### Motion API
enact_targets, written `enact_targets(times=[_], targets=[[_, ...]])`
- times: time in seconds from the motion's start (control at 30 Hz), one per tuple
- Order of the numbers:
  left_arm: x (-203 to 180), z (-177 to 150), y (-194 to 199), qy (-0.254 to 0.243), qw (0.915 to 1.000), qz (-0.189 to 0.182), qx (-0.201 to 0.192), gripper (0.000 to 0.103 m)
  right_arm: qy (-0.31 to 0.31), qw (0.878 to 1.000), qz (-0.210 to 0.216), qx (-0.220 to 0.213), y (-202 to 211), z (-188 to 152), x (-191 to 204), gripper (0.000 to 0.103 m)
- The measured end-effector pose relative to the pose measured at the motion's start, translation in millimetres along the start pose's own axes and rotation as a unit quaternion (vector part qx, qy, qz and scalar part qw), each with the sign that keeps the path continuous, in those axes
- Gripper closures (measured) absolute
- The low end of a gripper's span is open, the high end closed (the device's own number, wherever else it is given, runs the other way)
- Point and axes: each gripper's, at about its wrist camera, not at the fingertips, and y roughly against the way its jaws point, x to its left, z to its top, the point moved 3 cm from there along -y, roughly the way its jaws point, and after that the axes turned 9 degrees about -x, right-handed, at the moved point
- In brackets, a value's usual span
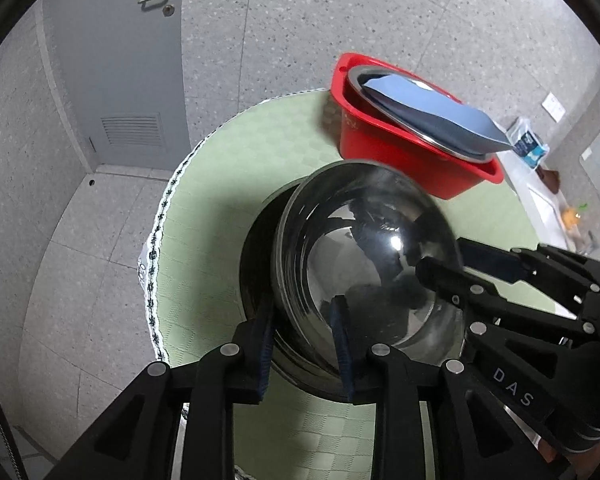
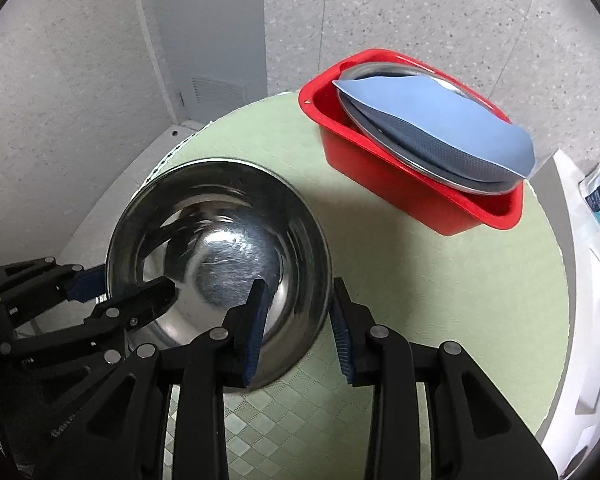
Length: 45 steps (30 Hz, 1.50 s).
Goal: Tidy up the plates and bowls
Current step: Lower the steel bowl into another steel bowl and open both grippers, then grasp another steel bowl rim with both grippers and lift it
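Observation:
A large shiny steel bowl (image 1: pixel 364 252) (image 2: pixel 220 248) sits on the round green table. My left gripper (image 1: pixel 306 336) straddles its near-left rim, one finger inside and one outside, jaws apart. My right gripper (image 2: pixel 298 320) straddles its right rim the same way, with a gap at the rim. Each gripper shows in the other's view, the right (image 1: pixel 452 268) and the left (image 2: pixel 120 292). A red plastic basin (image 1: pixel 400 160) (image 2: pixel 400 188) at the back right holds a steel plate (image 1: pixel 420 136) (image 2: pixel 420 168) with a blue-grey sheet (image 1: pixel 432 112) (image 2: pixel 440 120) on top.
The green checked tablecloth (image 1: pixel 220 184) (image 2: pixel 440 288) covers the round table, whose edge curves close on the left. A grey door (image 1: pixel 112 60) (image 2: pixel 212 40) and speckled walls lie behind. A white counter (image 2: pixel 588 288) with small items stands to the right.

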Motion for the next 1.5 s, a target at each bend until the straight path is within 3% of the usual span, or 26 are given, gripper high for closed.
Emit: enact_targets(times=[0.5,0.73,0.97,1.1,1.13,1.5], targets=[[-5.9,-2.7,-0.6,-0.013,0.9998,0.010,-0.006,0.074,-0.027,1.000,0.004,0.005,-2.8,-12.7,-2.2,0.063],[-11.7,-0.2,0.0,-0.014,0.9998,0.010,-0.009,0.056,-0.064,0.997,0.046,0.026,-13.1,-21.6,-14.2,0.063],[-15.3,1.2,5.4,-0.005,0.9996,0.024,-0.017,0.049,-0.082,0.993,0.074,0.029,-16.0,-26.7,-21.6,0.063],[-14.2,1.4,17.6,0.010,0.9979,0.052,-0.038,0.023,-0.094,0.991,0.092,0.013,-8.4,-25.0,-27.3,0.063],[-14.2,1.3,20.0,0.015,0.9977,0.051,-0.043,0.021,-0.097,0.990,0.098,0.008,-5.4,-24.3,-29.2,0.063],[-66.9,-18.1,56.3,0.026,0.9956,0.050,-0.075,0.020,-0.090,0.986,0.128,-0.049,56.4,-30.4,-64.8,0.057]])
